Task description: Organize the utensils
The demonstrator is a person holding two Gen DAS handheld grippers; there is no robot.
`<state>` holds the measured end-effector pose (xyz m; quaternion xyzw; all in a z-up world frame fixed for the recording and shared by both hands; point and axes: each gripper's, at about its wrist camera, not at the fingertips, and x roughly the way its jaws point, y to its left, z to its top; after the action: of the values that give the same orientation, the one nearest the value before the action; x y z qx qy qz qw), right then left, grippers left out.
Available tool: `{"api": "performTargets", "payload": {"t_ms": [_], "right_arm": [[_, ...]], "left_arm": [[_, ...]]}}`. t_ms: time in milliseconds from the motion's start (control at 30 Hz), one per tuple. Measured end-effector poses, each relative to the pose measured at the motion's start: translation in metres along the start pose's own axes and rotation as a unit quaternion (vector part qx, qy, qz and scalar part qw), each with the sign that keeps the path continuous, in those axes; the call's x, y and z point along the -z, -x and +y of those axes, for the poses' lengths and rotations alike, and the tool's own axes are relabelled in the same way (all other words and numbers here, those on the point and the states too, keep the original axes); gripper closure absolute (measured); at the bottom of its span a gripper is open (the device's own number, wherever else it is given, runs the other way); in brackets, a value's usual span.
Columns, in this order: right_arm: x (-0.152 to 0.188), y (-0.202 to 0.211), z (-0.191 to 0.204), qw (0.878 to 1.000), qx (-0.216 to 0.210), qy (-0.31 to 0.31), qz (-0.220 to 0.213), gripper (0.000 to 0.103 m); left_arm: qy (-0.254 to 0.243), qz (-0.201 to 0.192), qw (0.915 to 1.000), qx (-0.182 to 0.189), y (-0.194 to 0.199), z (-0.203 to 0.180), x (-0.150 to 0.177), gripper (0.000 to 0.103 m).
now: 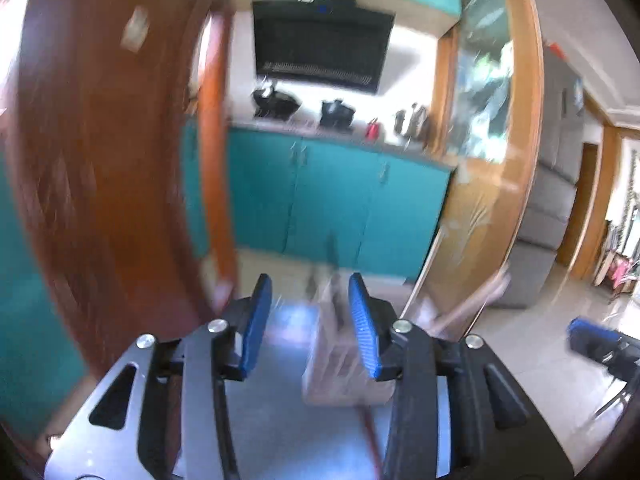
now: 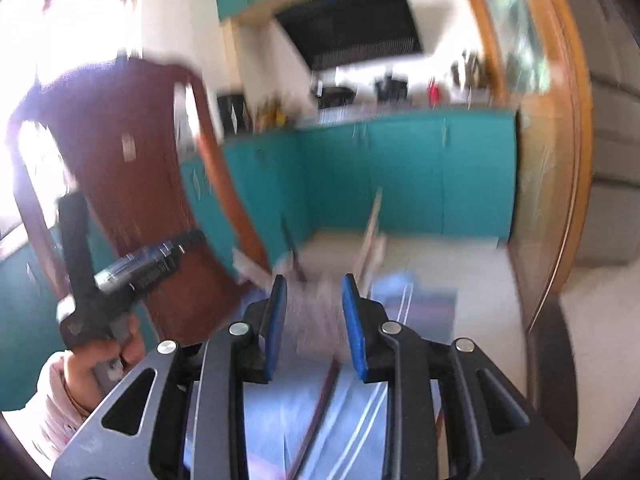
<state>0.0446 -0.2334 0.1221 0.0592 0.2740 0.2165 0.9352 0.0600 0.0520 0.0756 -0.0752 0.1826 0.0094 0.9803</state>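
Both pairs of blue-padded jaws stand apart with nothing between them: the left gripper (image 1: 310, 304) and the right gripper (image 2: 314, 306) each hang above a table laid with a blue striped cloth (image 2: 352, 412). Just beyond the fingertips, smeared by motion blur, sits a pale slatted utensil holder (image 1: 340, 364), seen through the left camera between and slightly right of the pads and through the right camera directly ahead of them. A dark-handled utensil (image 2: 292, 248) and a pale, flat-ended one (image 2: 372, 228) rise tilted out of the holder; what kind each is cannot be told through the blur. A thin dark reddish stick, possibly a chopstick (image 2: 320, 404), lies on the cloth below the right gripper's pads, running toward the holder. In the right camera's view the person's left hand (image 2: 100, 356), in a pink sleeve, grips the handle of the other tool at lower left. A red-brown wooden chair back (image 1: 108, 152) fills the space to the left of the table. Behind it runs a kitchen counter over teal cabinets (image 1: 340, 196), with dark pots (image 1: 276, 100) on the stove and a black range hood (image 1: 320, 44) on the wall above. A wood-framed glass door (image 1: 488, 128) stands to the right, with a grey sofa (image 1: 548, 208) past it on a pale tiled floor.
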Motion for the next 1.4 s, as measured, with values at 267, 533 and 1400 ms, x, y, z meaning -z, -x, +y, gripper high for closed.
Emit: {"api": "performTargets", "payload": {"t_ms": [267,533,1400], "right_arm": [[0.123,-0.148,-0.013,0.963,0.059,-0.038,0.26,0.075],[0.141,-0.176,0.037,0.959,0.075,0.016,0.273,0.074],[0.137,-0.146,0.027,0.969,-0.009,-0.109,0.221,0.091]], "left_arm": [[0.013,0.199,0.9797,-0.024,-0.062,0.014,0.058,0.056],[0.029,0.206,0.9779,-0.018,-0.054,0.029,0.059,0.044],[0.01,0.224,0.9741,-0.025,-0.067,0.025,0.067,0.04]]}}
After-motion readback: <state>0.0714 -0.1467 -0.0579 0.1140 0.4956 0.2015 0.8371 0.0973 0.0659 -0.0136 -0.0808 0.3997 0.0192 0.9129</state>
